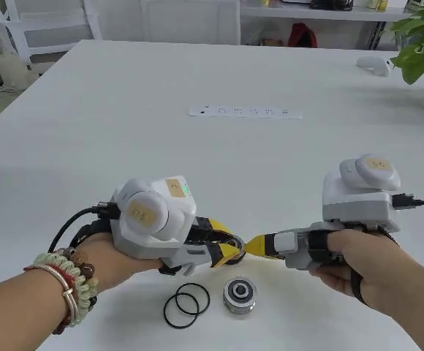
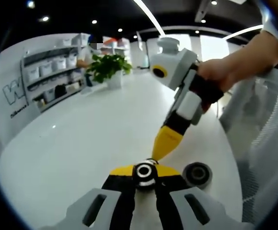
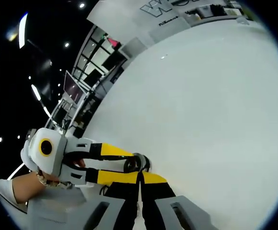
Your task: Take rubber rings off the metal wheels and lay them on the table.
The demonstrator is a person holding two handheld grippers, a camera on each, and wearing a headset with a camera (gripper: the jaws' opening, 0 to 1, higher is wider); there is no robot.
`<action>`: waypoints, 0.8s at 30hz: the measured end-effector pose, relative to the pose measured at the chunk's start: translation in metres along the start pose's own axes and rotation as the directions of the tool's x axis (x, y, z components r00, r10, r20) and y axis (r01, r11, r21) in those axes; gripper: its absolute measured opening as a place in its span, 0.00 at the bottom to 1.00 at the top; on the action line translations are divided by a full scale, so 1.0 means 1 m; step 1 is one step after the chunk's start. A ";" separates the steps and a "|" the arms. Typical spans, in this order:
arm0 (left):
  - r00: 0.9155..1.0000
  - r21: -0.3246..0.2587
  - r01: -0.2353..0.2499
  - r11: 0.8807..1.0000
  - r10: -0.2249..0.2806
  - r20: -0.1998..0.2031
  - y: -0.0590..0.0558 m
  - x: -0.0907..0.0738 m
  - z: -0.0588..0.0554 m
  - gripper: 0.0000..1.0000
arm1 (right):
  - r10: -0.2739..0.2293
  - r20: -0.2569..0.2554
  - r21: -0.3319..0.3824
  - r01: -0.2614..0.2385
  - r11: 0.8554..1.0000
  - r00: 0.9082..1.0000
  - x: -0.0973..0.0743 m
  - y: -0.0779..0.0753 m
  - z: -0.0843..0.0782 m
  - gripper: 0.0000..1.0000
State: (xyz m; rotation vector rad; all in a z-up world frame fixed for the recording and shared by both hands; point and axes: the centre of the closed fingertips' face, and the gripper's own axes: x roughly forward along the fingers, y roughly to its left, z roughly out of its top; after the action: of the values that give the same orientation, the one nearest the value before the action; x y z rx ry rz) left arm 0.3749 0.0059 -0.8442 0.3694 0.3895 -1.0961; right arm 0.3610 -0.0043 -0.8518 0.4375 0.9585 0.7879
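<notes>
White bench (image 1: 124, 131) spreads wide and bare toward 12 o'clock, with a power strip (image 1: 245, 112) lying across its middle and a plant (image 1: 420, 44) at the far 2 o'clock corner. All the work sits close to the near edge. The left tool (image 1: 228, 243) comes in from 9 o'clock, its jaws clamped on a metal wheel (image 2: 145, 173). In the left gripper view the wheel's round face and hub look back along the jaws, so its axis runs in line with that tool. The right tool (image 1: 254, 247) reaches in from 3 o'clock with its yellow jaws pressed together. Their tip touches the held wheel's rim at about 1 o'clock in the left gripper view; whether a ring is caught between them cannot be told. Two rubber rings (image 1: 186, 303) lie flat and overlapping on the bench at 6 o'clock of the left tool. Just beside them, at their 3 o'clock, a second wheel (image 1: 239, 294) lies flat with its hub up, apart from both tools.
</notes>
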 end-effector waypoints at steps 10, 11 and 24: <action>1.000 -0.064 -0.002 0.998 0.002 -0.003 0.001 -0.002 -0.003 0.18 | 0.002 0.003 -0.001 -0.002 1.000 1.000 0.000 0.002 -0.001 0.00; 1.000 -0.066 0.001 0.998 -0.001 -0.002 0.001 -0.002 -0.002 0.17 | 0.003 0.004 0.000 -0.003 1.000 1.000 0.000 0.002 -0.001 0.00; 1.000 -0.091 0.000 0.996 0.000 0.000 -0.002 -0.004 -0.002 0.14 | 0.031 0.026 0.052 -0.033 0.998 0.999 0.002 0.005 0.002 0.00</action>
State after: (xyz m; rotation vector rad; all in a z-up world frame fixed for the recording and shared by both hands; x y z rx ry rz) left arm 0.3714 0.0093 -0.8442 0.2890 0.4378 -1.0747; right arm 0.3614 0.0003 -0.8486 0.5081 0.9521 0.7858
